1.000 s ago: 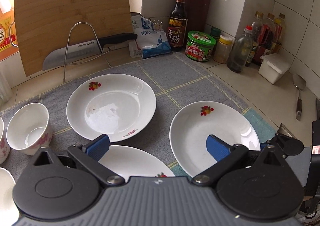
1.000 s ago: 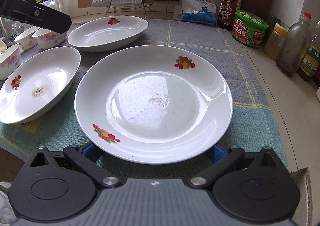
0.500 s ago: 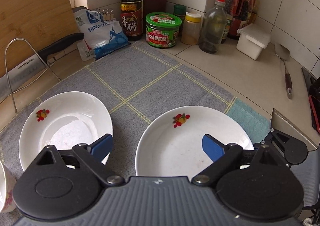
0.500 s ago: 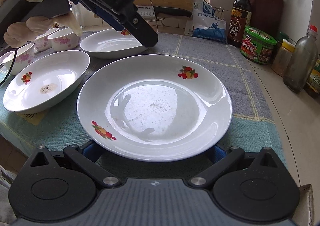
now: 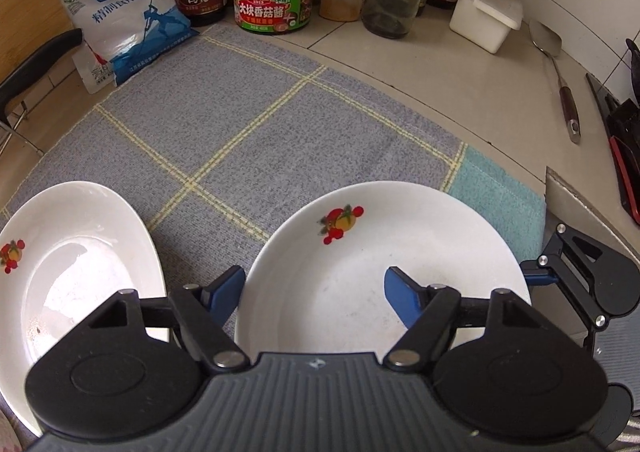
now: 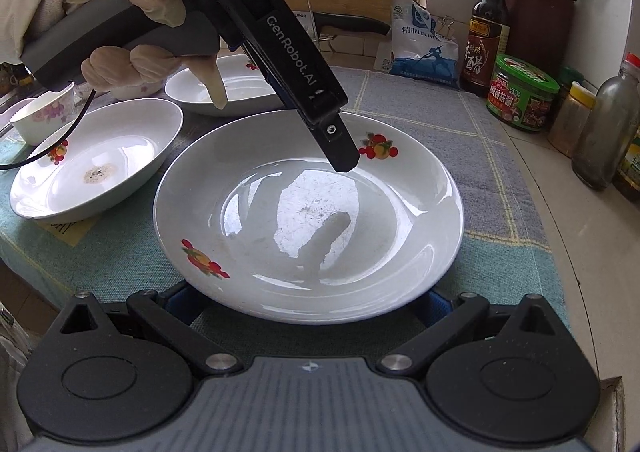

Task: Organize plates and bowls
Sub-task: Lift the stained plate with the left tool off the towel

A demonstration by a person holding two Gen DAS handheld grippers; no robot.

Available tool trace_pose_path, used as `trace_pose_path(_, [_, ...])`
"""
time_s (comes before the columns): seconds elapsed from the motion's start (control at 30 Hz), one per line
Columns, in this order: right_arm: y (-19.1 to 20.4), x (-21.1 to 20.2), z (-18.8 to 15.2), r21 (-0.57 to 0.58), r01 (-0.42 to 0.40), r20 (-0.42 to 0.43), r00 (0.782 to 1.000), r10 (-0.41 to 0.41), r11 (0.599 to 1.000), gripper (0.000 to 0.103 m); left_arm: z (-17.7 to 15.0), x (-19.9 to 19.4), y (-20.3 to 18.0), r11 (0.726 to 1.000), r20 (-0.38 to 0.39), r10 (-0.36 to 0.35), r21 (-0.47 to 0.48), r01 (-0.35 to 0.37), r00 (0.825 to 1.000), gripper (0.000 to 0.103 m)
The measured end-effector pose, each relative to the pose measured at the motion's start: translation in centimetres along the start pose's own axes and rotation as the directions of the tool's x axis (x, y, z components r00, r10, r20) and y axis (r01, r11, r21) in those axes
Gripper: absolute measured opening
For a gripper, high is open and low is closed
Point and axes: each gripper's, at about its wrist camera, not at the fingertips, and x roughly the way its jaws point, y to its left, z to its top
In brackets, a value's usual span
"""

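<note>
Since a second ago, my left gripper (image 5: 314, 292) has swung from the middle plates to the round plate (image 5: 380, 272), jaws apart astride its 9 o'clock rim. My right gripper (image 6: 308, 302), also spread, flanks that plate's 6 o'clock edge on the checked cloth (image 5: 260, 124).

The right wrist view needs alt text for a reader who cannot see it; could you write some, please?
A black left gripper, held by a gloved hand, hangs over a round white plate with fruit motifs on a grey-and-teal cloth. Two more white dishes lie to its left; bottles and a green-lidded jar stand right.
</note>
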Motion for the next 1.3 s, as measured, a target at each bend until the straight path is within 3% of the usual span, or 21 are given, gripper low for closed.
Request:
trace_pose_path(0.4, [-0.1,0.1,0.1,-0.003,-0.003,-0.007,1.000,0.003,1.000,0.103,0.7,1.1,0.2,0.998,-0.053,-0.043,0.037,0.045,0.998,0.073])
trace_pose_path(0.97, [0.2,-0.4,0.5,-0.041,-0.001,-0.050,0.999,-0.001,0.999,0.103,0.6,0.5,-0.1,0.997,-0.036,-0.062,0.036,0.063,0.997,0.073])
trace_pose_path(1.3, [-1.9,-0.3,1.6,-0.060,-0.018,-0.040,0.999,0.015,0.998,0.103,2.8,0.1,0.2,0.998,0.007,-0.056,0.021,0.056,0.998,0.073])
